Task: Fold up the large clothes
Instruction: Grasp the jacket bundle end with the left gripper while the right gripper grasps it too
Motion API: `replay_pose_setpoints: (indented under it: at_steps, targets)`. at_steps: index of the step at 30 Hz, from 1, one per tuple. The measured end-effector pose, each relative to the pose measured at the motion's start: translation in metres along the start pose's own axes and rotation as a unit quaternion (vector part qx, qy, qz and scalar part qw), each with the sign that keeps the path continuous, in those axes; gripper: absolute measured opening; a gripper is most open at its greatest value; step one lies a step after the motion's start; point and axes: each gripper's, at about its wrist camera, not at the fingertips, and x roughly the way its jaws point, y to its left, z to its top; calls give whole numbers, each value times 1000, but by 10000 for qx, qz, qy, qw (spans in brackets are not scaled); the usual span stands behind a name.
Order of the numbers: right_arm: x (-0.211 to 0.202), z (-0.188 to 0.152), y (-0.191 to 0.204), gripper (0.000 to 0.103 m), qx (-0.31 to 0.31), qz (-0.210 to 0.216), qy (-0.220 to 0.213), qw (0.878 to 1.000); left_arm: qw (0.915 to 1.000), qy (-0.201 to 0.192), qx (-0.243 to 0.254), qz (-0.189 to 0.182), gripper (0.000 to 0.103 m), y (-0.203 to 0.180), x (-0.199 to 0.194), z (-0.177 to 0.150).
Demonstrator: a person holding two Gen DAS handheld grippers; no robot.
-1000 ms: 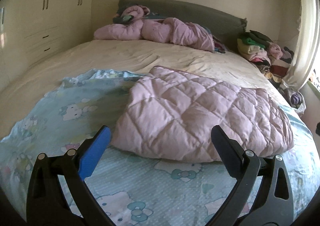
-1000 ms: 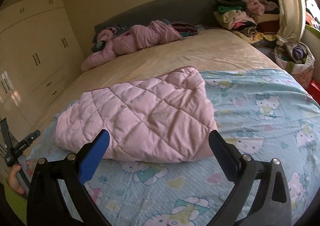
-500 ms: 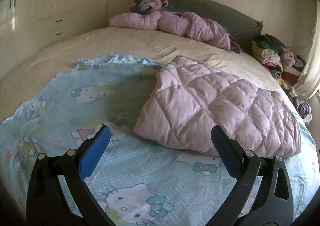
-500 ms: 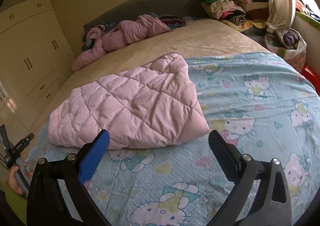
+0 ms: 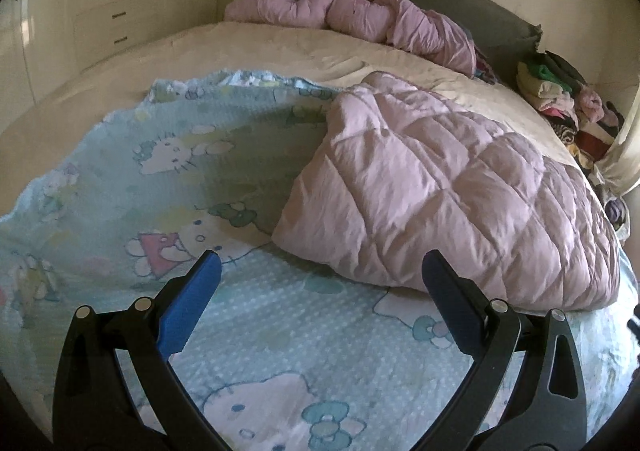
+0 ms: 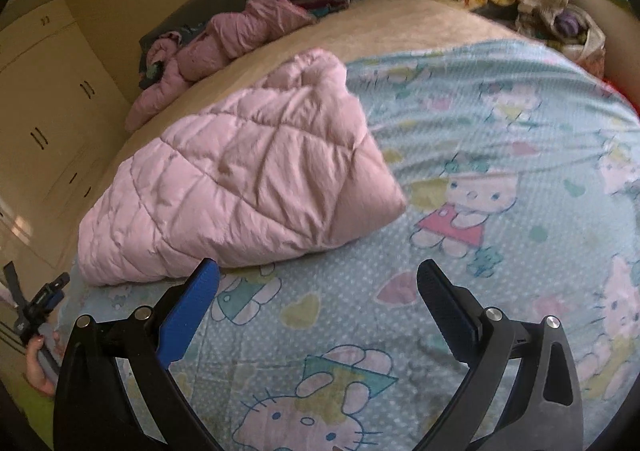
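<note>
My left gripper jaws apart, empty, above cartoon sheet; right gripper likewise spread; pink quilted jacket at 11 o'clock

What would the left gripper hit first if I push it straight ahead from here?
Probably the near edge of the pink quilted jacket. The open left gripper hangs over the cartoon-print blanket; if it dips, it meets the blanket first. Depth is unclear.

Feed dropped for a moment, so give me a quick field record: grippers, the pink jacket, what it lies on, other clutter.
left gripper: open, holding nothing
right gripper: open, holding nothing
pink quilted jacket: folded bundle, untouched
cartoon-print sheet: spread under the jacket
bed: cream cover beyond the sheet
second pink garment: crumpled by the headboard
clothes pile: beside the bed
</note>
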Motion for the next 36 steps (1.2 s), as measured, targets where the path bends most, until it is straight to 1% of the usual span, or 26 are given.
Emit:
replay_pose_setpoints:
  at_steps: [5, 7, 9, 12, 15, 17, 19, 20, 21, 23, 25, 27, 30, 33, 36]
  targets:
    - [28, 1, -12, 99, 447, 331, 452, 9974, 9973, 332, -422, -500, 94, 6, 26, 3]
    - [39, 4, -18, 99, 709, 523, 609, 9943, 9942, 485, -612, -739, 94, 8, 36, 6]
    - [51, 8, -24, 99, 967, 734, 749, 9898, 9916, 552, -700, -941, 94, 6, 43, 9]
    - [60, 17, -28, 99, 1136, 841, 773, 9869, 9866, 754, -898, -1137, 94, 7, 57, 9]
    - [71, 28, -37, 99, 1404, 982, 756, 9823, 9793, 920, -1202, -1340, 94, 13, 71, 10]
    - [80, 37, -46, 99, 1627, 1075, 784, 9777, 9724, 1005, -1485, -1490, 94, 19, 79, 12]
    - [87, 44, -53, 99, 1774, 1208, 788, 9735, 9626, 1117, -1810, -1680, 95, 25, 90, 12]
    - [91, 47, -56, 99, 1858, 1254, 768, 9715, 9598, 1144, -1881, -1740, 95, 26, 94, 12]
    - [94, 50, -58, 99, 1934, 1318, 768, 9692, 9582, 1139, -1917, -1792, 95, 26, 97, 13]
    - [101, 56, -61, 99, 2056, 1375, 787, 9657, 9576, 1140, -1926, -1814, 95, 25, 101, 15]
    - [107, 62, -60, 99, 2053, 1398, 813, 9652, 9541, 1157, -2026, -1875, 95, 25, 105, 16]
    - [111, 67, -60, 99, 1972, 1409, 794, 9669, 9514, 1180, -2109, -1907, 95, 24, 110, 18]
    - [117, 71, -55, 99, 1848, 1400, 712, 9701, 9502, 1172, -2142, -1938, 95, 23, 118, 21]
    - [120, 72, -53, 99, 1788, 1424, 538, 9720, 9461, 1145, -2264, -2012, 95, 25, 125, 22]
    - [123, 71, -48, 99, 1664, 1364, 427, 9756, 9460, 1078, -2340, -1968, 95, 25, 129, 25]
